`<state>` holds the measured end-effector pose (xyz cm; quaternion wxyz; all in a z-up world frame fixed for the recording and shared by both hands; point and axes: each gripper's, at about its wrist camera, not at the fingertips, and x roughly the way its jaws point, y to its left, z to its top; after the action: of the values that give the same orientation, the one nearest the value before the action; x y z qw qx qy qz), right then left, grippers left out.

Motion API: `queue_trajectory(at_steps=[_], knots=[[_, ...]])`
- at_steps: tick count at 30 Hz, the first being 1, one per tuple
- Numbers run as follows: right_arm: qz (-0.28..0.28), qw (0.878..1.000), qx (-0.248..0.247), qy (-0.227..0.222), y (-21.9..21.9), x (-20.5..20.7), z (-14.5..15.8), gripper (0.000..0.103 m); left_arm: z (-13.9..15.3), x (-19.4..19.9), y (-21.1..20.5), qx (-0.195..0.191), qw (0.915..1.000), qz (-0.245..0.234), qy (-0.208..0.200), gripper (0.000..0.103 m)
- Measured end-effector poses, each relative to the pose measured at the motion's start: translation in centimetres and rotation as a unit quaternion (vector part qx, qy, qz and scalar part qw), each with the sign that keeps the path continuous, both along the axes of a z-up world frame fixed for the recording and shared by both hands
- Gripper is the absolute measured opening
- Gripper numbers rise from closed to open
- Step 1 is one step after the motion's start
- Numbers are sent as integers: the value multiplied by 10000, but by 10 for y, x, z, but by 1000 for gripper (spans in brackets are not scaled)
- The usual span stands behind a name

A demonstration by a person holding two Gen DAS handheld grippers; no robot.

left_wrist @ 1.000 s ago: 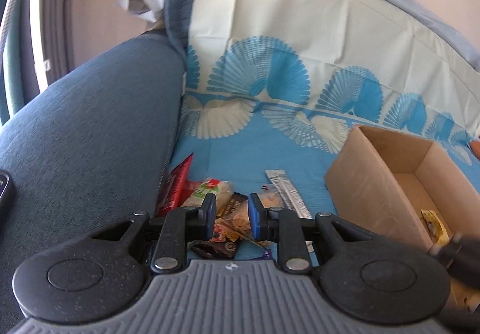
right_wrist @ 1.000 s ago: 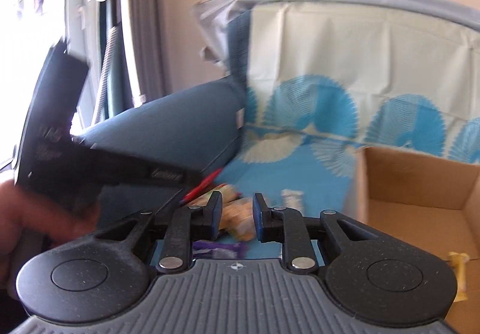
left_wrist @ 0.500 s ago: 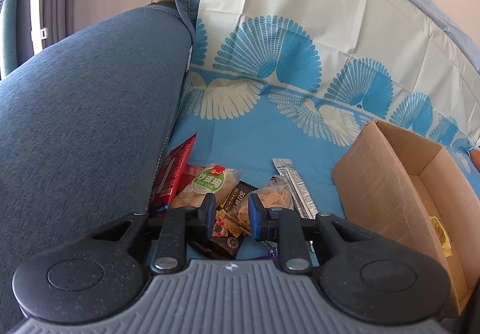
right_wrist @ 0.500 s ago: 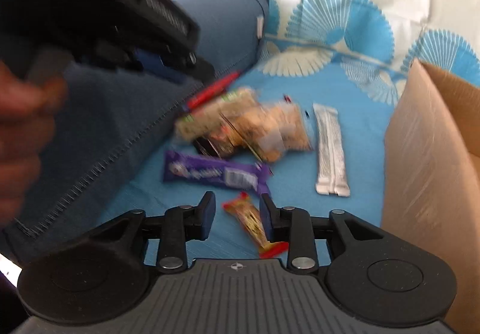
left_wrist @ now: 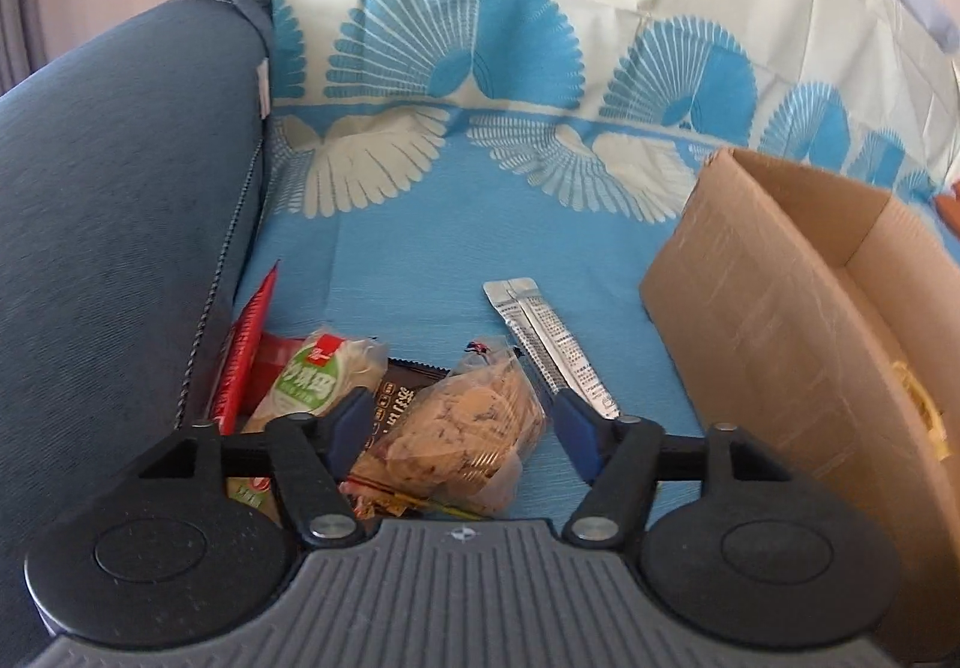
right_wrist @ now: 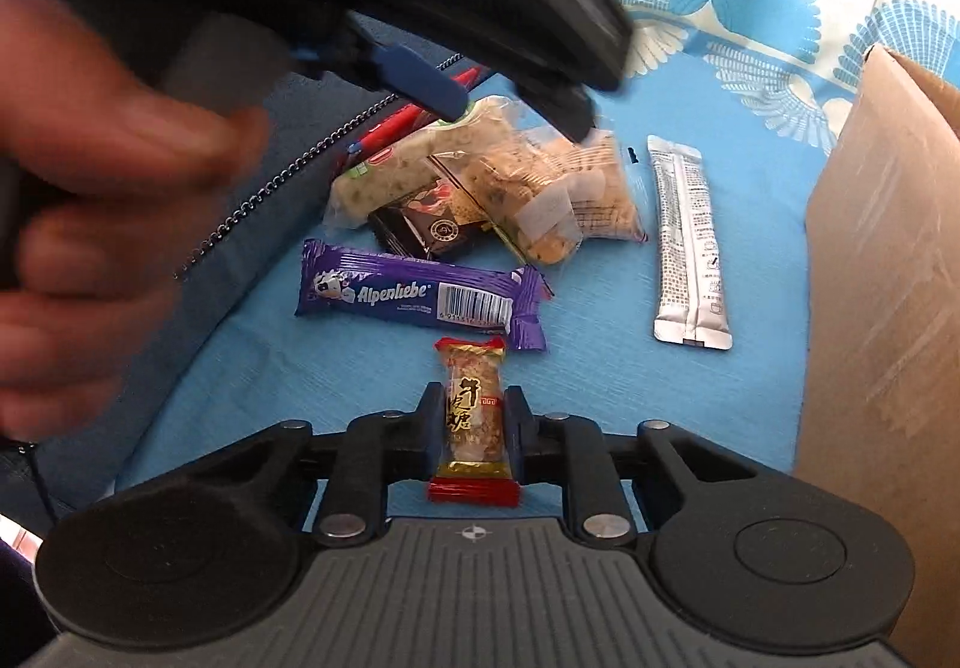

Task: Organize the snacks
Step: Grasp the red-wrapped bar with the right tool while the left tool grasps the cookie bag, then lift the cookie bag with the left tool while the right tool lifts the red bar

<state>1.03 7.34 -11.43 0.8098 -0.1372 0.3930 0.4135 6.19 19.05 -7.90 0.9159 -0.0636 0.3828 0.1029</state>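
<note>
The left gripper (left_wrist: 456, 416) hangs wide open over a cookie bag (left_wrist: 462, 428) near the cloth's (left_wrist: 390, 260) left edge; a cardboard box (left_wrist: 798, 320) stands right.

Glossy purple plastic wrapper (right_wrist: 420, 296), shiny silver foil sachet (right_wrist: 690, 248), matt brown cardboard box (left_wrist: 798, 332), smooth blue printed cloth (left_wrist: 420, 248), coarse grey woven armrest (left_wrist: 108, 224)

The person's left hand (right_wrist: 90, 176) is a blur. The left tongs (left_wrist: 456, 422) cover the near end of the cookie packet (left_wrist: 462, 428). The cardboard box (right_wrist: 888, 308) runs off the right edge, its contents mostly hidden.
</note>
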Motion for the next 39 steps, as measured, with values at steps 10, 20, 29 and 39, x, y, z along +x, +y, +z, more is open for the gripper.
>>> queue_trajectory(at_steps=[10, 20, 29, 39], knots=[[-178, 9998, -24, 116, -3, 6, 0, 19, -23, 18, -14, 373, 9983, -100, 446, 69], [-31, 9999, 108, 108, -10, -9, 6, 19, -5, -18, -13, 131, 9996, 98, 244, 47], [128, 9999, 56, -75, -26, -31, 16, 18, 27, -87, 9, -1092, 9894, 960, 9, 47], [-153, 9995, 14, 278, -43, -41, 20, 19, -8, -105, 21, -2001, 9611, 1422, 1263, 48]])
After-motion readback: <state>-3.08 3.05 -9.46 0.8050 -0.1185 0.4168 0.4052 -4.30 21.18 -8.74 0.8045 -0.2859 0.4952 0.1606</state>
